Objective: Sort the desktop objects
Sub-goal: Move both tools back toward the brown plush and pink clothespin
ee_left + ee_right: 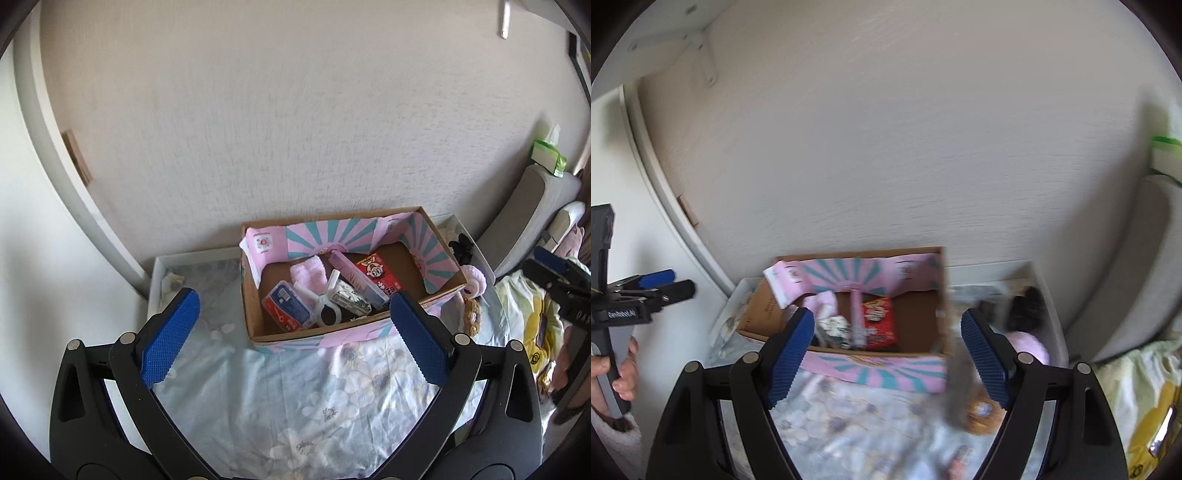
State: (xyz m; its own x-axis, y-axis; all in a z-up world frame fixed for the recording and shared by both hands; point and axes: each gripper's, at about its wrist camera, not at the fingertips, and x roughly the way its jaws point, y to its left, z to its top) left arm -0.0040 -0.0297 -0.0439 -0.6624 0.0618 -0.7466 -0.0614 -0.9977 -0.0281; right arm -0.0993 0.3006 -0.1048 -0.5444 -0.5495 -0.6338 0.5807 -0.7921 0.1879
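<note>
We held both the left gripper [291, 332] and right gripper [886, 356] spread wide, empty. The cardboard box [255, 295] sat at the tray's back edge; its soft pink cloth [308, 275] looked light, best pinched mid-fold.

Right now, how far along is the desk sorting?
Mostly done, it seems: the cardboard box already holds a red snack packet, a blue case and a pink cloth. Nothing is in hand; both the left tongs and right tongs are open. A black item and pink plush remain outside.
</note>
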